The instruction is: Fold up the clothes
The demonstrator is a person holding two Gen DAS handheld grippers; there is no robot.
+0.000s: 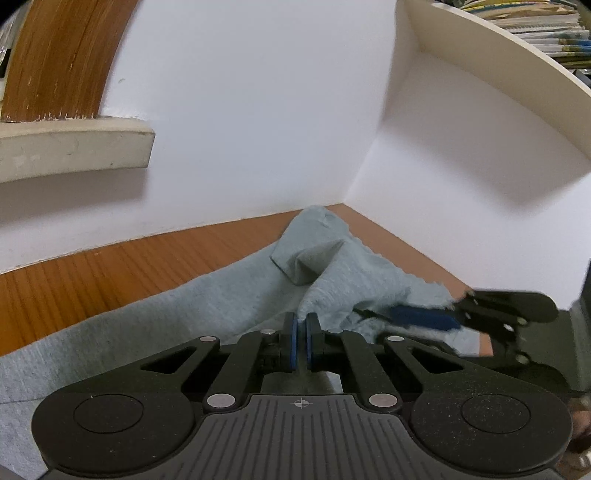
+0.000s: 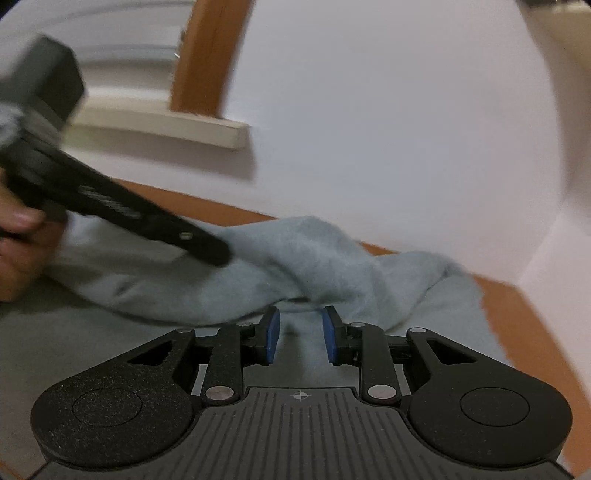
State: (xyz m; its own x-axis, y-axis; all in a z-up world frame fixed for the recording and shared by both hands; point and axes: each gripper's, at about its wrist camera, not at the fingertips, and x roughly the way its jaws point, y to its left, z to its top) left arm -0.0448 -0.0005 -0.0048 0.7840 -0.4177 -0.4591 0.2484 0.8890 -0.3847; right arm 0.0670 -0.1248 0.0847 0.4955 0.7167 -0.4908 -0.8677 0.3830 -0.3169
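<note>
A pale blue-grey knitted garment (image 1: 229,299) is seen spread over an orange-brown wooden tabletop (image 1: 92,266), bunched into a raised fold near the corner where two white walls (image 1: 258,110) meet. The left gripper (image 1: 301,341), black with blue pads, is pressed together, and a thin ridge of the garment's cloth appears to be pinched between its pads. The right gripper (image 2: 301,338) is held above the same garment (image 2: 314,258) with its blue pads (image 2: 272,334) parted; cloth lies beneath and between them, but no press on it can be made out. In the right wrist view a bare hand (image 2: 16,240) is seen at the left edge on the other tool's handle. Stacked books or papers (image 1: 535,26) lie on a cream shelf (image 1: 480,74); their printing is too blurred to be read. No brand or label is legible anywhere.
</note>
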